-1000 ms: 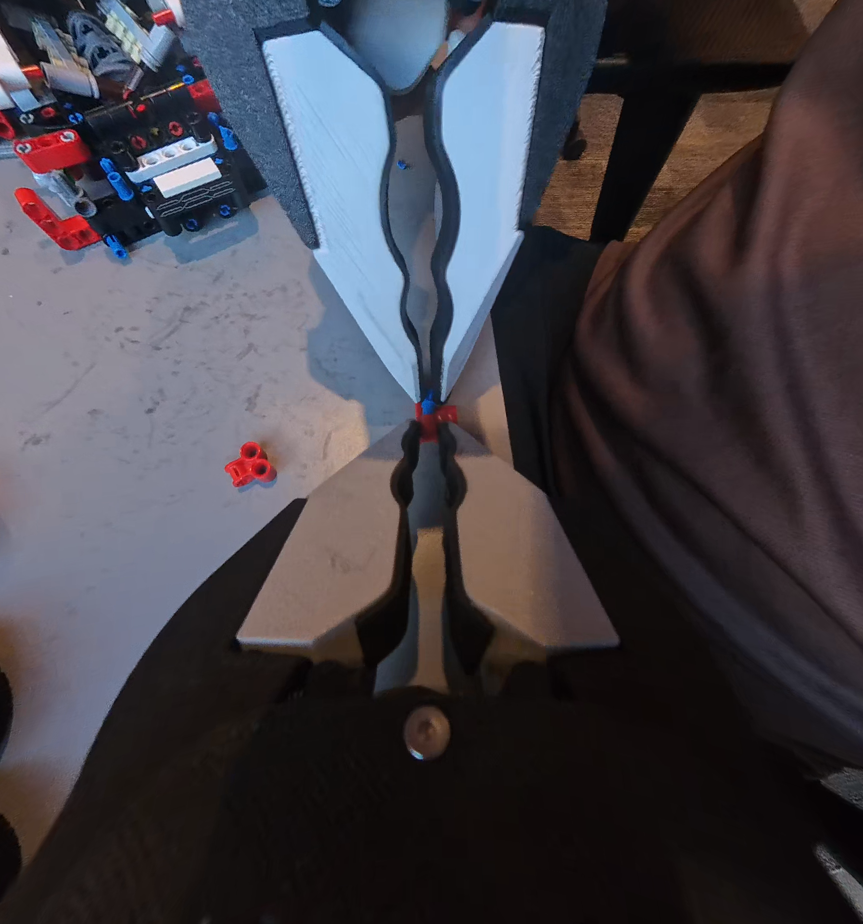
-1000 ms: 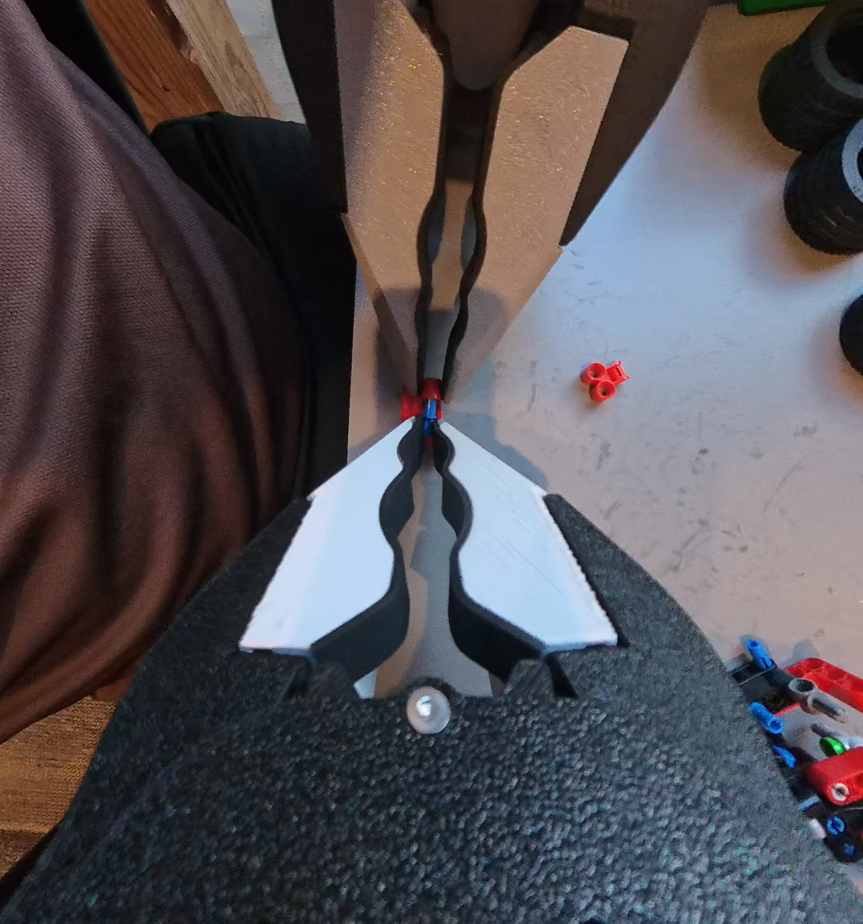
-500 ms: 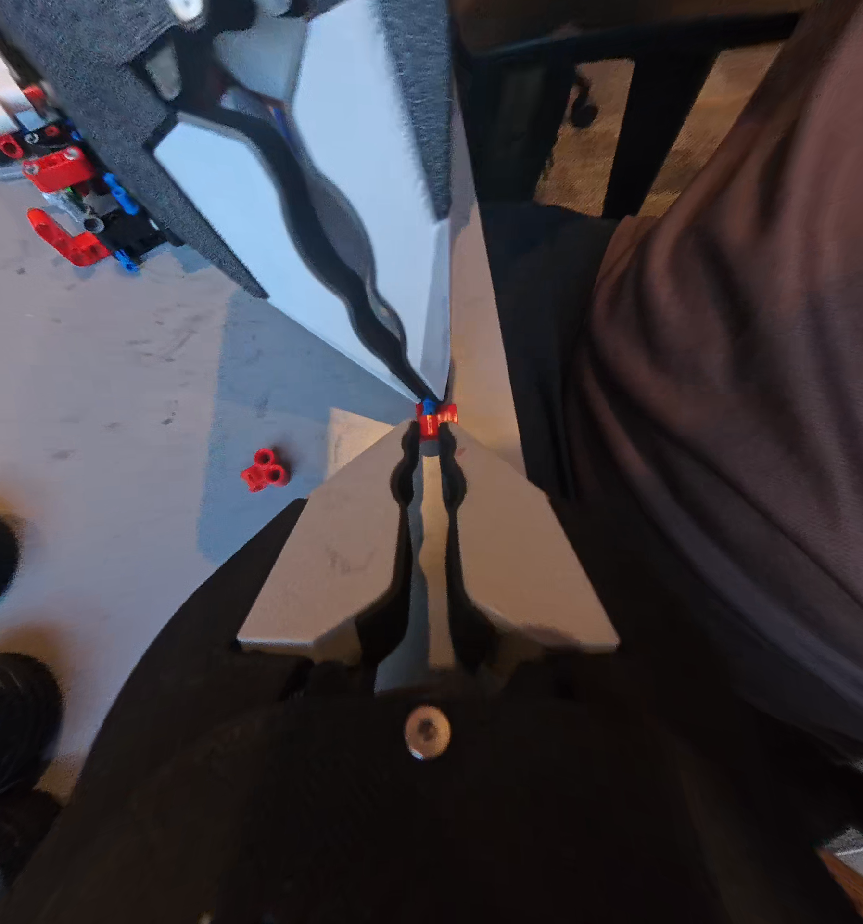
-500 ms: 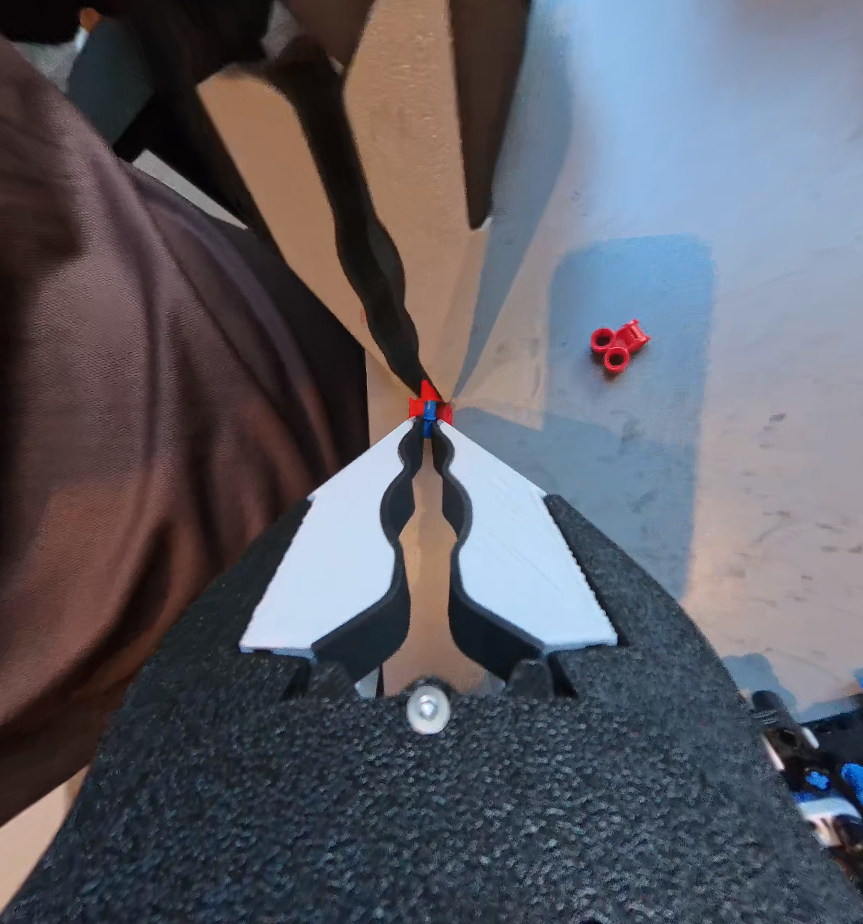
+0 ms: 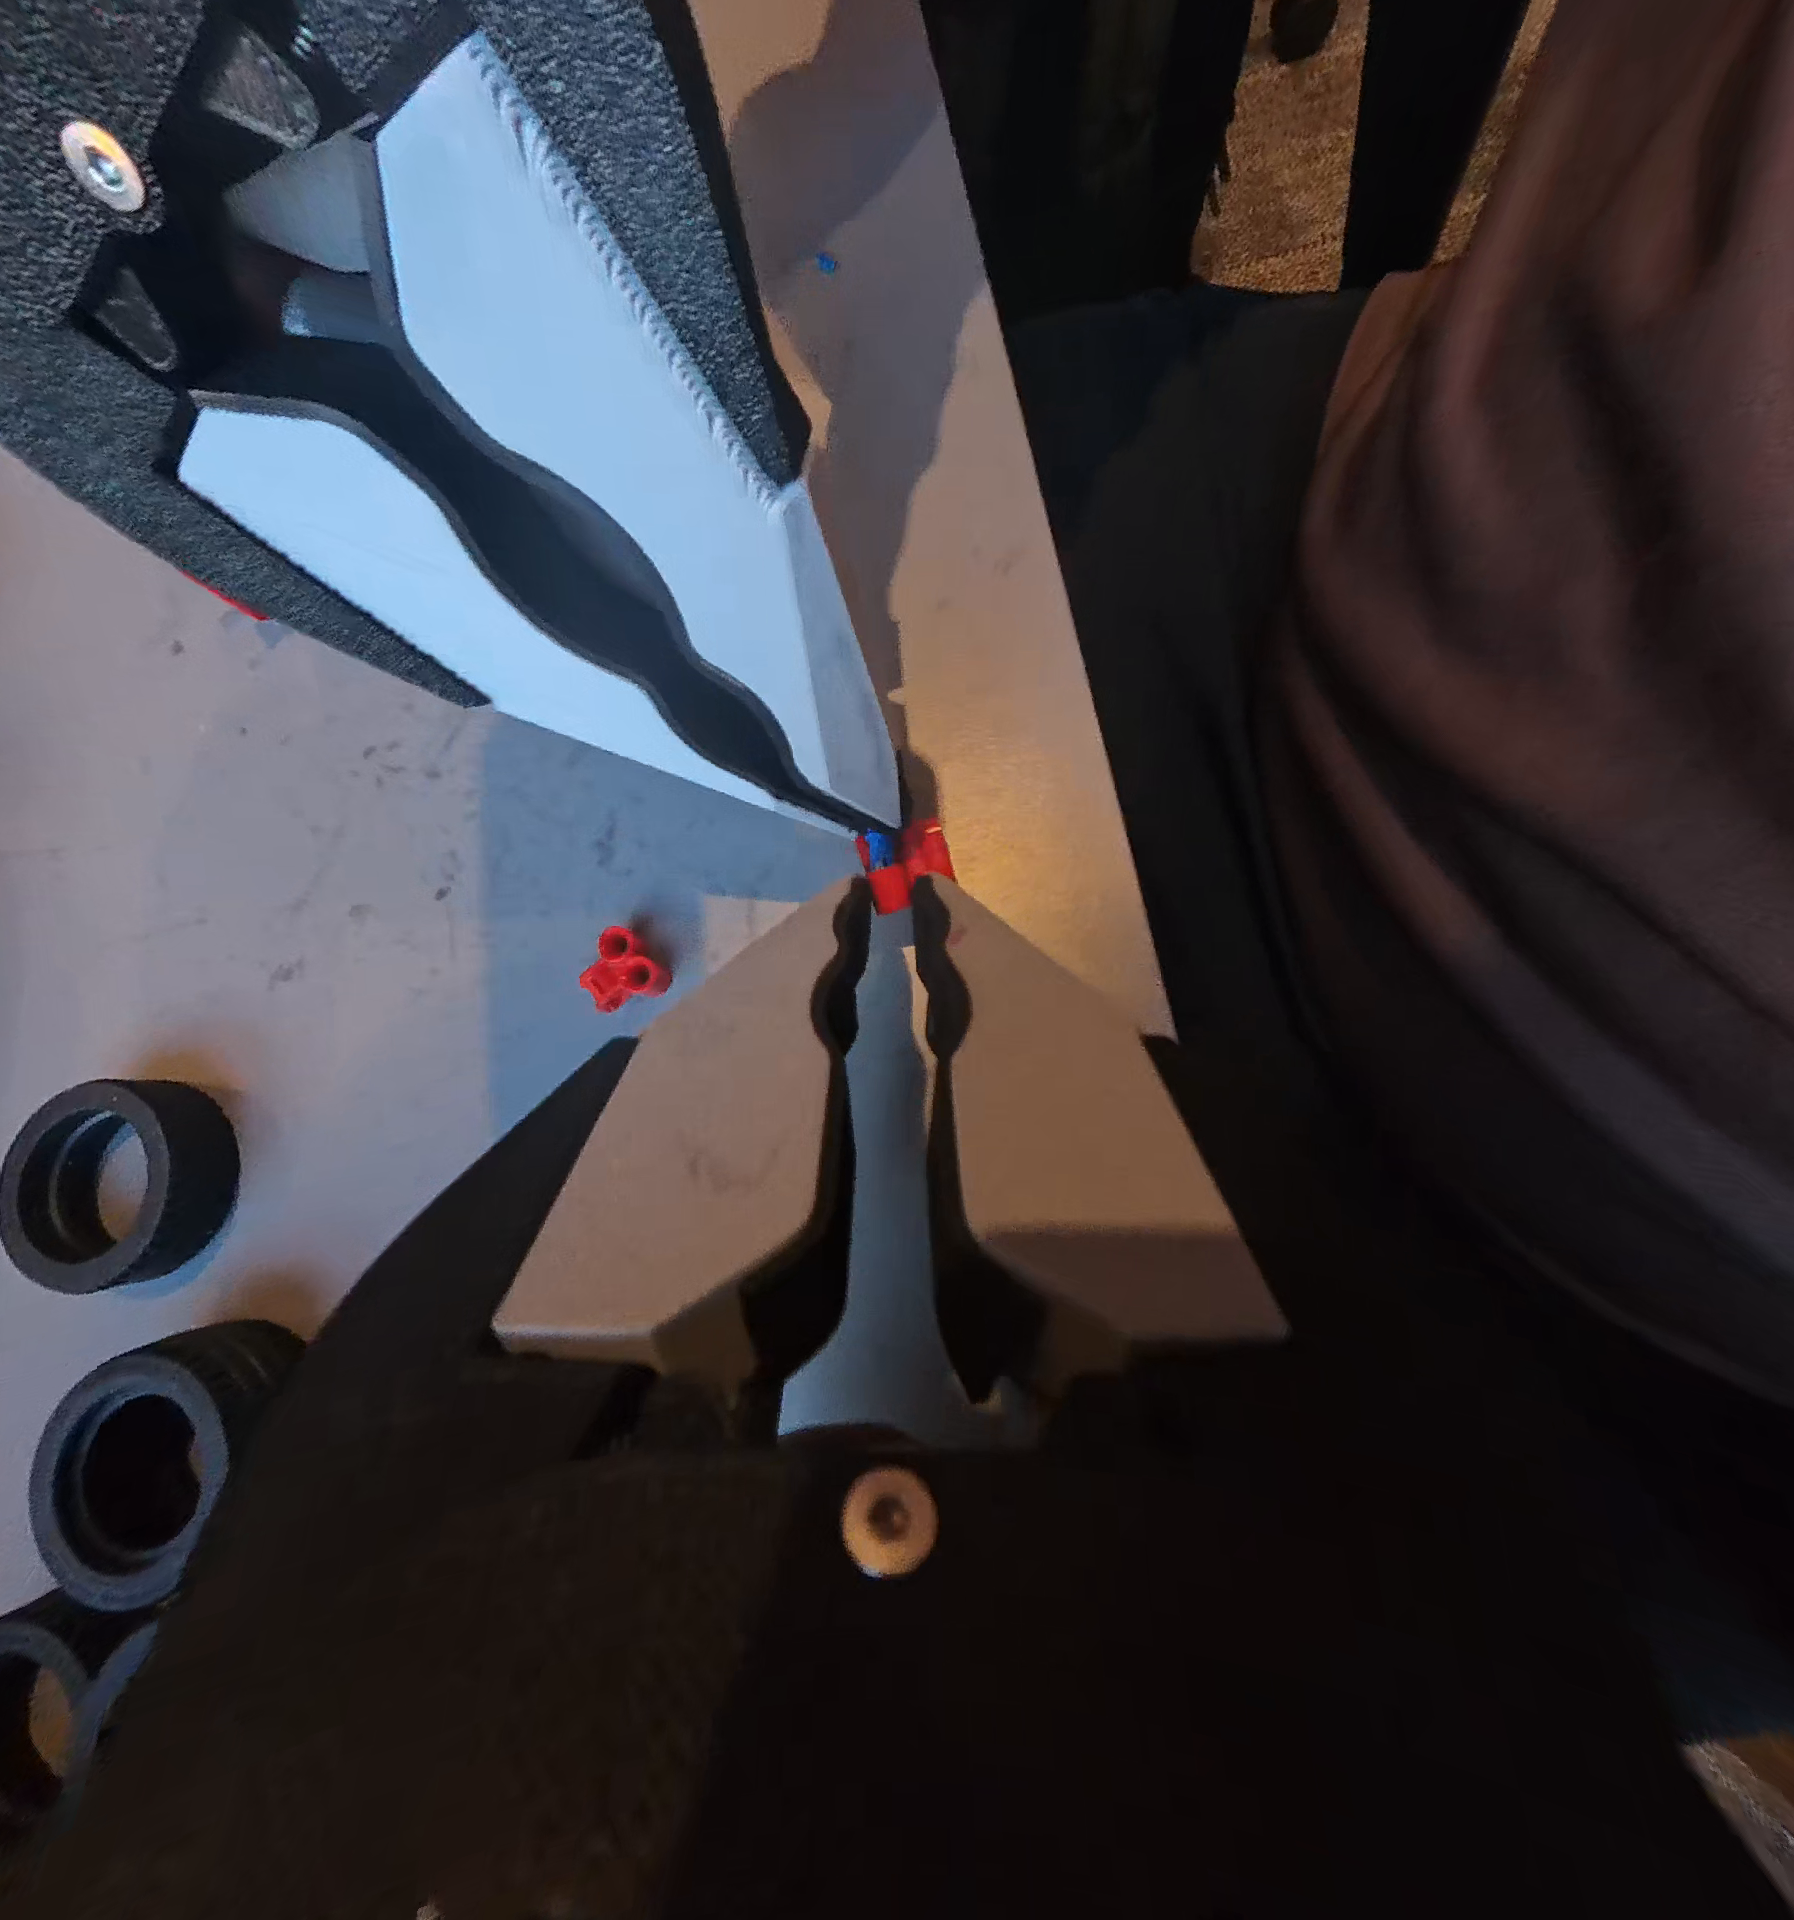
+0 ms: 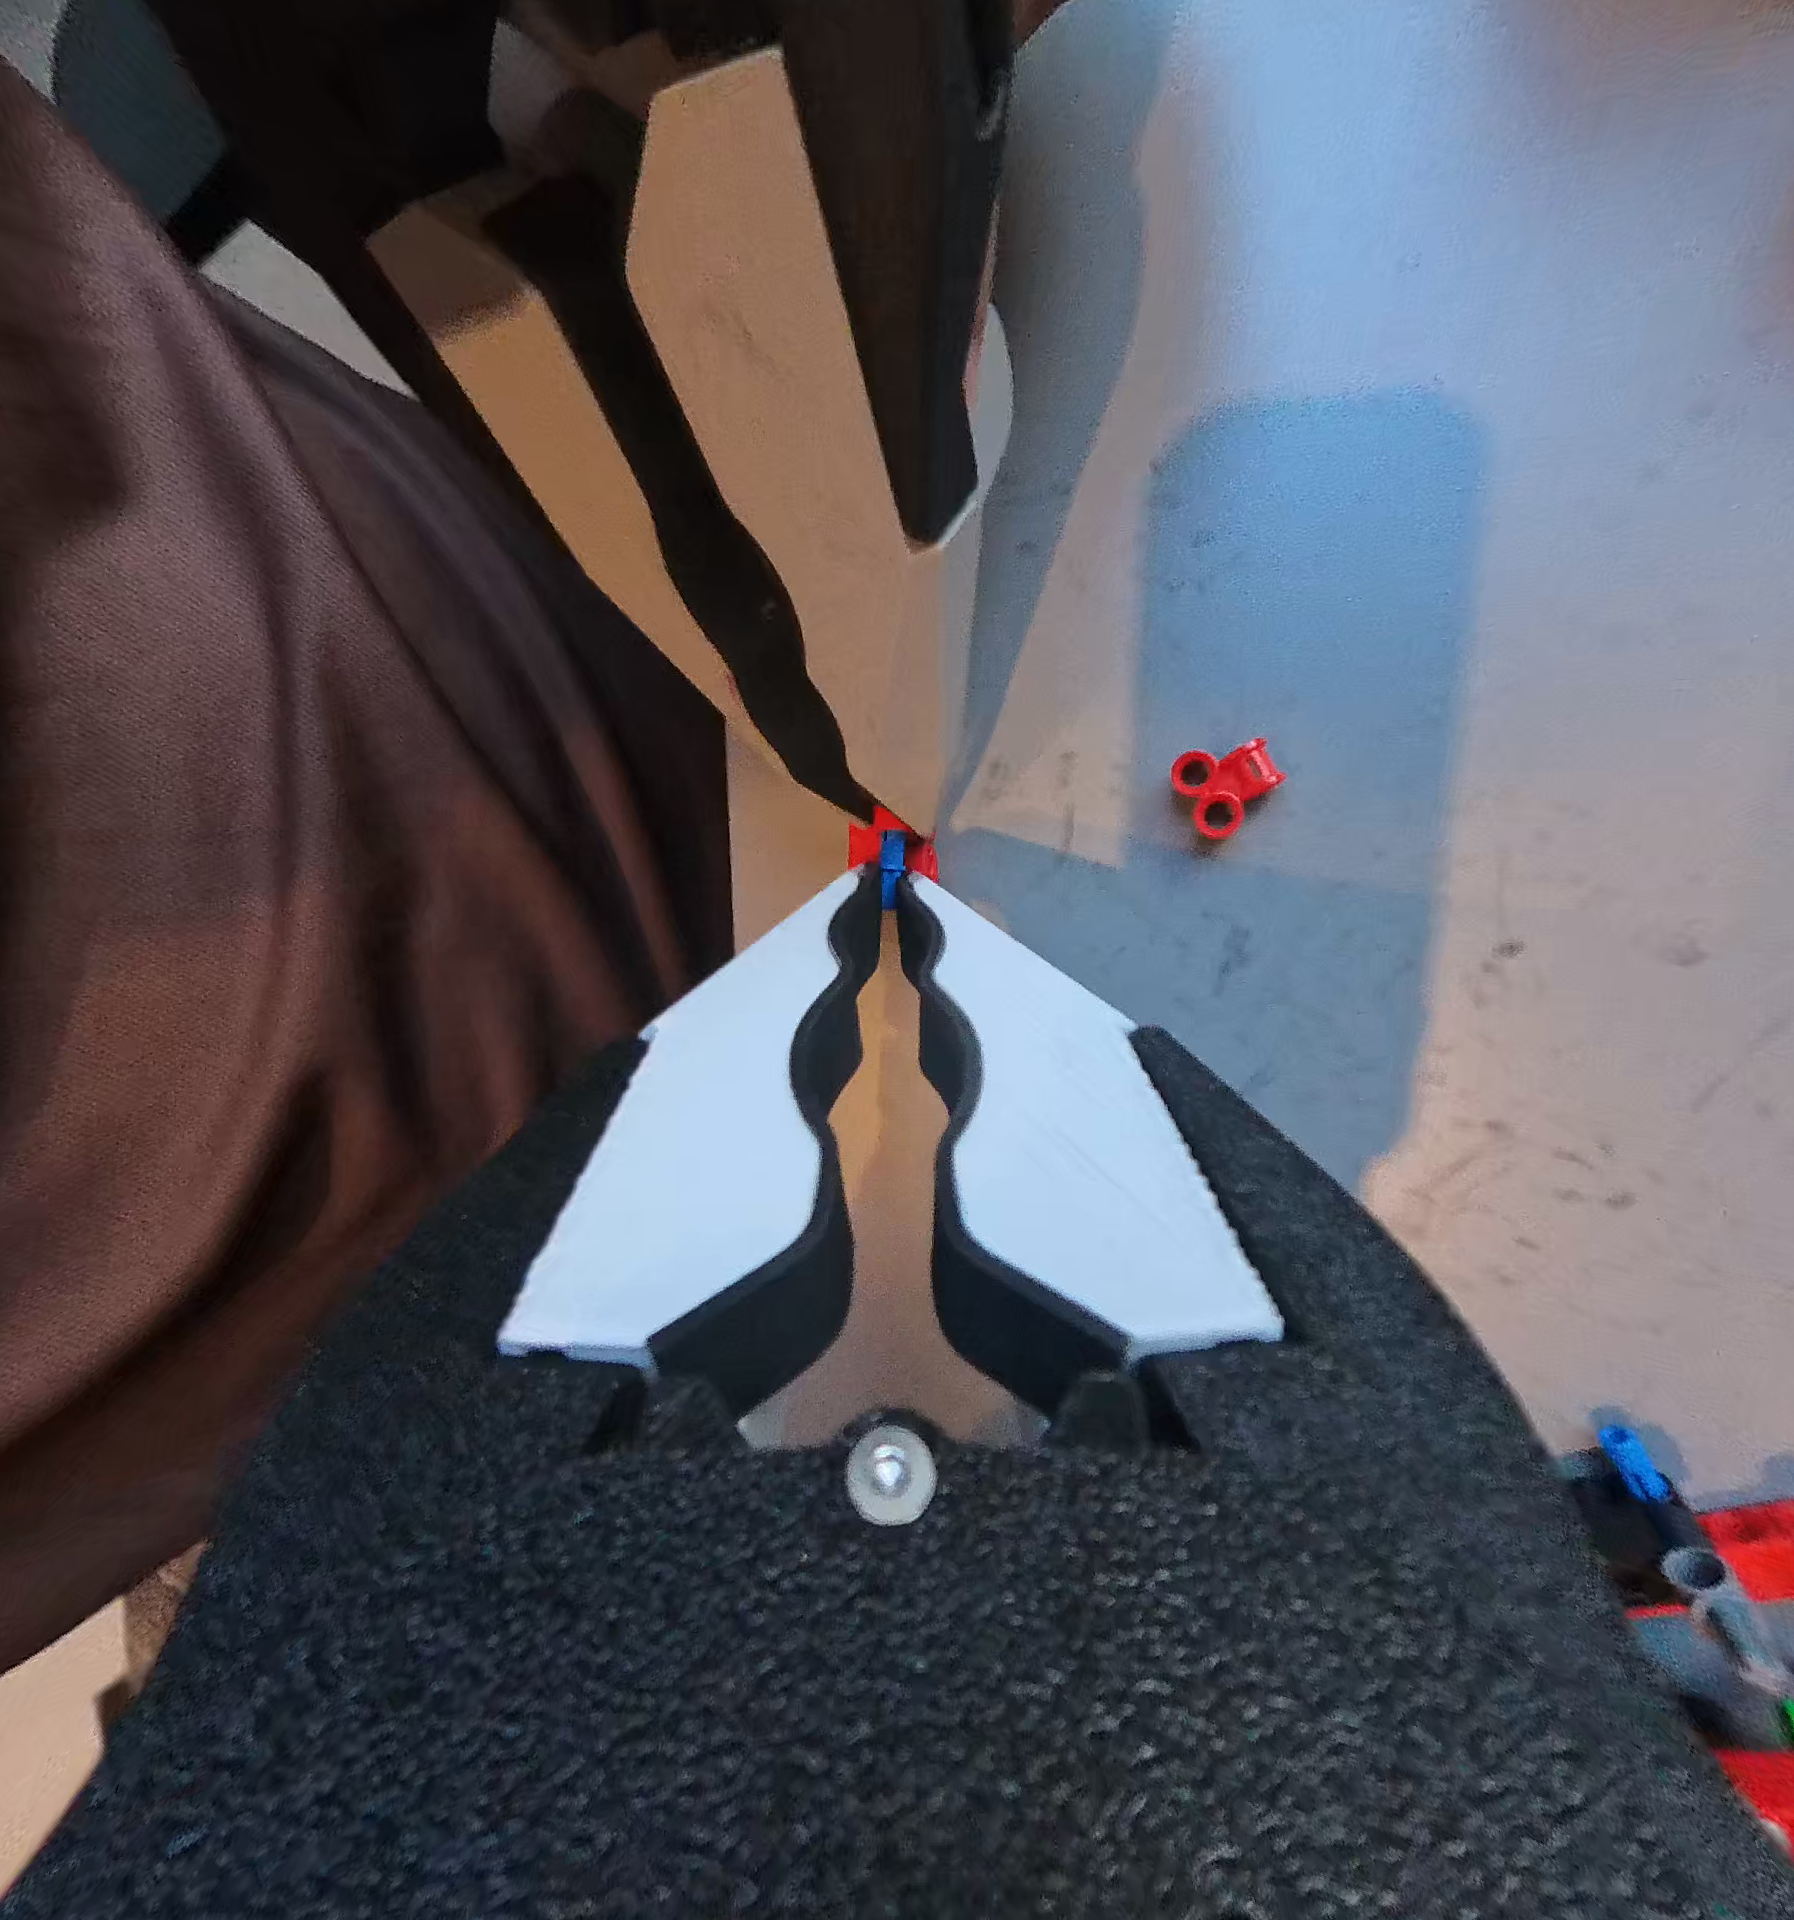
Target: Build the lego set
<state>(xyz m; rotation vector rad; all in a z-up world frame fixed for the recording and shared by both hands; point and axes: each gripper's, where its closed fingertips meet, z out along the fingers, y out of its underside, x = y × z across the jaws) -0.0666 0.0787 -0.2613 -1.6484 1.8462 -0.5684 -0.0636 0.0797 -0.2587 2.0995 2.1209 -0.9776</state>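
Between the two tool tips: a small red connector and a short blue pin meet, above the desk's near edge.
Left gripper: jaws drawn narrow, pinching the red connector at their very tips.
Right gripper: jaws nearly together, nipping the blue pin by one end; its other end sits at or in the red connector.
Seating of the pin: too small to tell whether it is fully home; it looks partly entered.
Step in hand: pressing a pin into a connector, a minor sub-assembly, by my reading.
Second red connector: one, lying loose on the desk, near the tips but apart from them, in neither tool's hold.
Red connectors counted: two, one held and one loose.
Blue pins counted: one held; another blue pin lies at the edge of the part-built model.
Part-built model: one cluster of red, grey and black parts at the right wrist view's lower right corner, cut off by the frame.
Black tyres: three in the left wrist view, lying on the desk at the lower left, none fitted to anything visible.
Person: a torso in a brown shirt close behind the grippers.
Progress: early to middling, judged from loose tyres, a spare connector and a model well apart from the piece being joined.
Left to do: seat the pin, likely treat the spare connector alike, join both to the model, fit the tyres.
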